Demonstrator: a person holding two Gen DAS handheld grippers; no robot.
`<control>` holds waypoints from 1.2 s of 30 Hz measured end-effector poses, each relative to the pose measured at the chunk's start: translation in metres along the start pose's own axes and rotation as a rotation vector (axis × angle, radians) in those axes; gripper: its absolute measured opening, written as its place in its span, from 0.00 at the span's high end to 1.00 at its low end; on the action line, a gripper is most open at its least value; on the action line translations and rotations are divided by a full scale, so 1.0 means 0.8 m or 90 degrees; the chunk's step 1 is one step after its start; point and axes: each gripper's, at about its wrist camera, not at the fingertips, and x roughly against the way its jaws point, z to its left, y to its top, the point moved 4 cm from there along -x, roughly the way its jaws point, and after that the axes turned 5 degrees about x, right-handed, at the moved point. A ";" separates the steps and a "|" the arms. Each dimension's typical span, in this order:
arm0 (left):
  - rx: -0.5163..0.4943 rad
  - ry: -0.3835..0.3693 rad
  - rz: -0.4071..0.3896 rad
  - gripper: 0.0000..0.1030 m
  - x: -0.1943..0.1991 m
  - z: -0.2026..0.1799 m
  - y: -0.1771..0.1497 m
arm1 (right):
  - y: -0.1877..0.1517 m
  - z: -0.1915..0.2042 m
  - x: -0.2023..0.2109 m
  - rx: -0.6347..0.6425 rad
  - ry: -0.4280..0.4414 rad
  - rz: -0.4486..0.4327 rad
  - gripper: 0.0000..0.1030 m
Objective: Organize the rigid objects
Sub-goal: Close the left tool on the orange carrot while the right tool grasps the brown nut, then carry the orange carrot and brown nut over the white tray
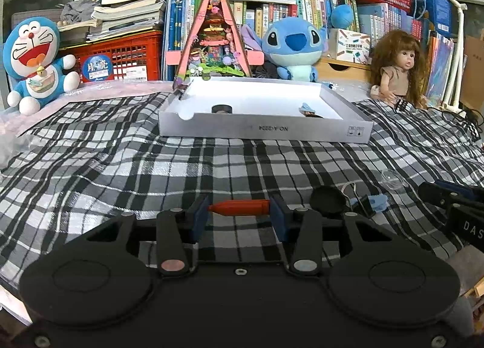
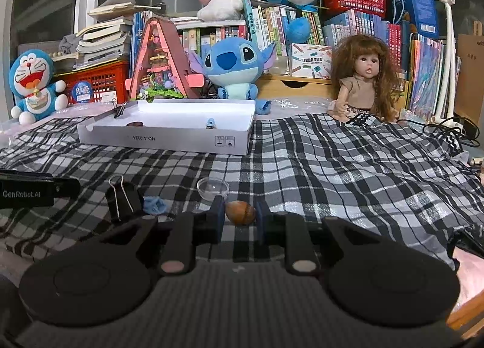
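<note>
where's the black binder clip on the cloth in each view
Left wrist: black binder clip lies right of centre, low, just right of the black round lid, partly hidden by it.
Right wrist: black binder clip lies low left, beside the blue scrap.
Shared landmark: the white box.

home bedroom | plush toys | bookshelves | plaid bedcover

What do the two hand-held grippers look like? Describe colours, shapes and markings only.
Both are matte black. Each hand-held gripper, left and right, has two round discs, angular linkage arms and dark blue pads. The left's side reads "GenRobot.AI"; the right's shows "DAS".
</note>
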 end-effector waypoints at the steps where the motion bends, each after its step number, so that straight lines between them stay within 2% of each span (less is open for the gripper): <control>1: 0.000 0.000 0.000 0.60 0.000 0.001 0.002 | 0.002 0.000 -0.001 -0.002 0.001 0.000 0.75; 17: 0.003 -0.010 0.004 0.60 -0.018 0.018 0.048 | 0.037 0.002 -0.027 -0.034 0.024 0.009 0.75; 36: 0.037 -0.052 0.047 0.60 -0.097 0.038 0.167 | 0.129 -0.010 -0.106 -0.090 0.062 0.060 0.75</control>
